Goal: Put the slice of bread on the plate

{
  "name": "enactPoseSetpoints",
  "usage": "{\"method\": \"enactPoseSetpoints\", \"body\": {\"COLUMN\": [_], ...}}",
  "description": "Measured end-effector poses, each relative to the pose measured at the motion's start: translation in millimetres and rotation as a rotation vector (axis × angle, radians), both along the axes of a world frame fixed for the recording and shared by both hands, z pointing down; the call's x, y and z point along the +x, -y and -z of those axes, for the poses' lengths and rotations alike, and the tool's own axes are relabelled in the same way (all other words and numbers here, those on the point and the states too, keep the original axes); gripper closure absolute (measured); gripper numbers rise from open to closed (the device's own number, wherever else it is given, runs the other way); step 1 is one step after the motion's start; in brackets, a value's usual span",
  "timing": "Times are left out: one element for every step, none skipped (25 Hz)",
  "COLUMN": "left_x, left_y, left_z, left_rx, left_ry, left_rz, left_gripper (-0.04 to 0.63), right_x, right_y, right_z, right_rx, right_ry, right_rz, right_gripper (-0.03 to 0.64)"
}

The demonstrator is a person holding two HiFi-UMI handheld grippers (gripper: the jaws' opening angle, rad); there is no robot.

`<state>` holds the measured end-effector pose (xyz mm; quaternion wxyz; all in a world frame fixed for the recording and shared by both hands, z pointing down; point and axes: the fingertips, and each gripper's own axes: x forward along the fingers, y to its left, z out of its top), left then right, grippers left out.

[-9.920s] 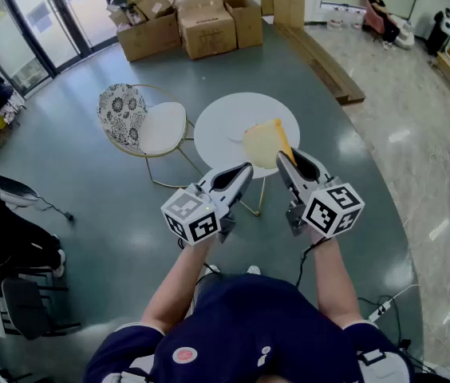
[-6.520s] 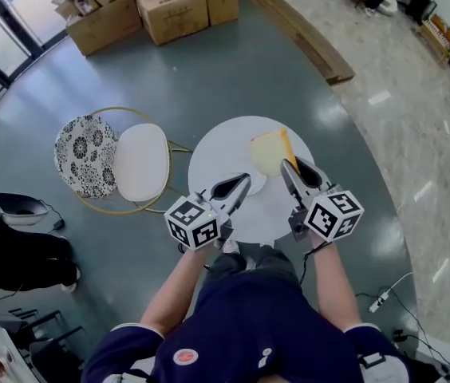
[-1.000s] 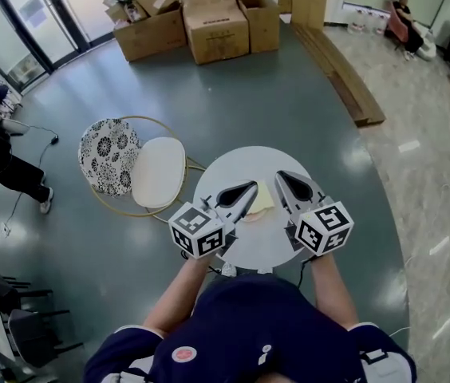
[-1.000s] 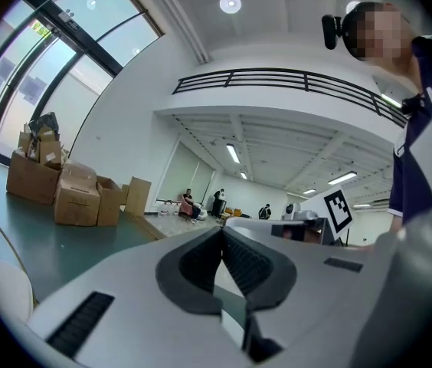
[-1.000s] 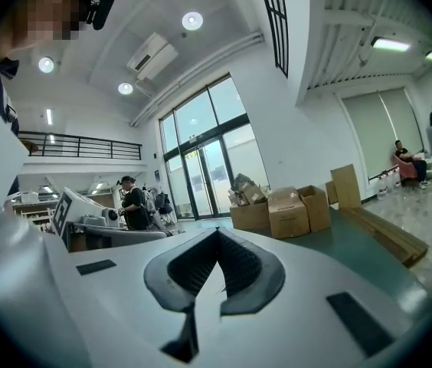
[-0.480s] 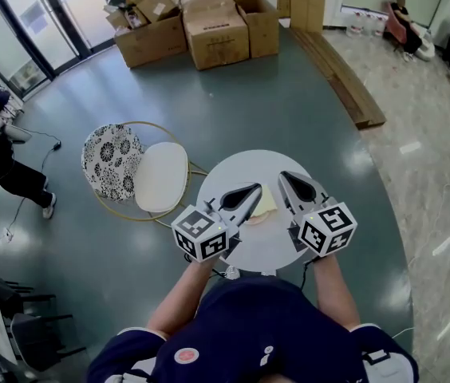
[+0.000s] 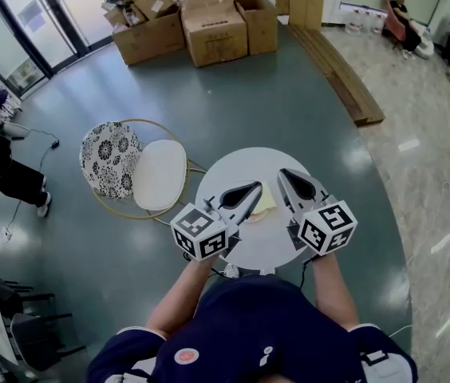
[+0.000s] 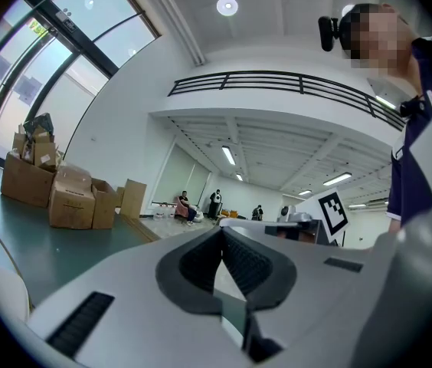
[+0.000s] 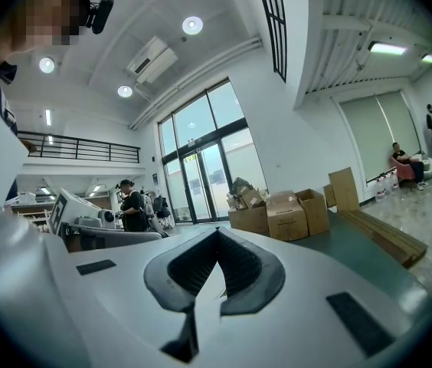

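A yellowish slice of bread (image 7: 266, 200) lies flat on the round white table (image 7: 229, 172), between my two grippers. A sliver of the plate (image 7: 254, 217) shows just under the bread's near edge; the rest of it is hidden by the left gripper. My left gripper (image 7: 256, 187) is shut and holds nothing, its tip by the bread's left edge. My right gripper (image 7: 282, 173) is also shut and empty, its tip beside the bread's right edge. In the gripper views the left gripper (image 8: 222, 230) and the right gripper (image 9: 217, 233) point level across the room with their jaws together.
A gold-framed chair (image 7: 159, 174) with a patterned cushion (image 7: 107, 159) stands left of the table. Cardboard boxes (image 7: 211, 24) and wooden boards (image 7: 343, 69) lie at the back. A person (image 7: 1, 170) stands at the left edge, and another sits far back right (image 7: 406, 22).
Ten seconds ago the right gripper held the bread upright above the table; now the bread lies flat and that gripper is empty. Over the last second nothing has visibly moved.
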<state>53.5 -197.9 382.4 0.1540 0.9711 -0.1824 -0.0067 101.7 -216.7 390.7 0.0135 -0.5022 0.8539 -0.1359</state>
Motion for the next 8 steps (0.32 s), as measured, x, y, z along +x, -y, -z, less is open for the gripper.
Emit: {"method": "enactPoseSetpoints", "body": {"left_x": [-0.2, -0.6, -1.1, -1.6, -2.0, -2.3, -2.6, -2.8], "left_y": [0.2, 0.7, 1.4, 2.2, 2.9, 3.3, 3.5, 3.6], "left_z": [-0.3, -0.2, 0.1, 0.6, 0.9, 1.0, 1.1, 1.1], "left_rx": [0.001, 0.002, 0.002, 0.002, 0.002, 0.002, 0.002, 0.002], "left_ry": [0.001, 0.001, 0.002, 0.004, 0.005, 0.005, 0.006, 0.006], "left_rz": [0.000, 0.001, 0.001, 0.001, 0.001, 0.002, 0.002, 0.002], "left_gripper": [0.589, 0.589, 0.589, 0.589, 0.589, 0.589, 0.589, 0.588], "right_x": [-0.6, -1.4, -2.2, -2.9, -3.3, -3.4, -3.5, -3.5], "right_y": [0.0, 0.2, 0.5, 1.1, 1.6, 1.9, 2.1, 2.2], "right_z": [0.2, 0.9, 2.1, 3.3, 4.3, 4.9, 5.2, 5.5], "right_rx": [0.001, 0.003, 0.005, 0.008, 0.009, 0.011, 0.012, 0.012], "right_ry": [0.000, -0.001, -0.002, -0.003, -0.004, -0.005, -0.005, -0.005], "right_rz": [0.001, 0.001, 0.002, 0.002, 0.002, 0.001, 0.000, -0.001], "right_gripper": [0.611, 0.611, 0.611, 0.611, 0.611, 0.611, 0.611, 0.611]}}
